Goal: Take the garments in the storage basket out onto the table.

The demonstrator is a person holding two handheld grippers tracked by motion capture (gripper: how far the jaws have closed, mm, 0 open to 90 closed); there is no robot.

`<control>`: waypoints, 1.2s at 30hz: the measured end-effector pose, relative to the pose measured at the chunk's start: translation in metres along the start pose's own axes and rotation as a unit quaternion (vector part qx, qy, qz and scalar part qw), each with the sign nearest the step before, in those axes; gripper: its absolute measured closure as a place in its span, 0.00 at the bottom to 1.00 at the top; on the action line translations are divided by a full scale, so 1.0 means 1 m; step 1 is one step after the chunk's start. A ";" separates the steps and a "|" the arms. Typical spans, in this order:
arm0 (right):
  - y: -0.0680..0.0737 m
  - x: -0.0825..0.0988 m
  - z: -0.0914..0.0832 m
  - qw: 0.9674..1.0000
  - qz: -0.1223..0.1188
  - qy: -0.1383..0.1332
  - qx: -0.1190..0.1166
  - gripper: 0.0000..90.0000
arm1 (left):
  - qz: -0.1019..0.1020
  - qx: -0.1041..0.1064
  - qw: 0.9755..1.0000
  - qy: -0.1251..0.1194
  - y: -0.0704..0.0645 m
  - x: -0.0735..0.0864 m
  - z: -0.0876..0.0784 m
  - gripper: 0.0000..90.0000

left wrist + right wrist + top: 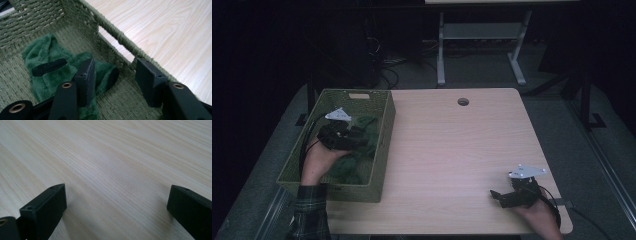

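Dim room, dark floor; pale wood table (pixel 452 150) w/ round cable hole (pixel 463 102) near far edge. White-framed desk legs (pixel 482 45) behind, cables on floor beside them.

Green woven basket (pixel 382 150) on table's left side, overhanging left edge. Handle slot in far wall. Inside: green plush fabric (pixel 354 165) w/ black patches, lying on basket floor.

Left gripper (pixel 354 137) down inside basket, held by left hand (pixel 319 160), plaid sleeve (pixel 310 210) at bottom. Grey three-cornered plate on top, cable trailing back over left rim. From left gripper view: left gripper (pixel 113 82) jaws spread apart, nothing between them. One jaw touching or just over green plush fabric (pixel 50 72), other jaw close to basket (pixel 117 37) side wall, by a gap in the weave near rim. Plush bunched toward basket corner; two black oval patches on it, one on top, one at edge nearest the wall. Bare table (pixel 162 32) beyond rim.

Right gripper (pixel 502 196) at near-right part of table, well apart from basket, held by right hand (pixel 539 215); grey plate on top, jaws pointing left. From right gripper view: right gripper (pixel 115 207) jaws wide apart, empty, low over bare table (pixel 112 157) wood grain. Contact w/ surface: can't tell.
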State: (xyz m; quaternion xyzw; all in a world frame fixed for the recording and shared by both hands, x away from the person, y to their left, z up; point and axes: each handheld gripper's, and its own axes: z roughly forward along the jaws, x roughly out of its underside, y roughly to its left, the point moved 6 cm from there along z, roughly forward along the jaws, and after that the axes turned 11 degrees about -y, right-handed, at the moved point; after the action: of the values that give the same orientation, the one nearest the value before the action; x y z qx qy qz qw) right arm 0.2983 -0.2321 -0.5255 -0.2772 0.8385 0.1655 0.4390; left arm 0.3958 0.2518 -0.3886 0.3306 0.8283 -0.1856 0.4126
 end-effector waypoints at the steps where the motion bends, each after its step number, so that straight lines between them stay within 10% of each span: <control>1: 0.000 0.000 0.000 1.000 0.000 0.000 0.000 0.02 | 0.001 -0.001 1.000 0.001 0.001 0.001 0.001 0.54; 36: 0.000 0.000 0.000 1.000 0.002 -0.001 0.001 0.02 | 0.027 -0.029 0.996 0.075 0.021 0.048 0.034 0.43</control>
State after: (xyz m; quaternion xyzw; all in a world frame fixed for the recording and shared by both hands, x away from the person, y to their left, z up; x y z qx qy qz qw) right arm 0.2983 -0.2319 -0.5257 -0.2750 0.8388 0.1663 0.4396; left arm 0.4084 0.2658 -0.4478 0.3539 0.8528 -0.1244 0.3633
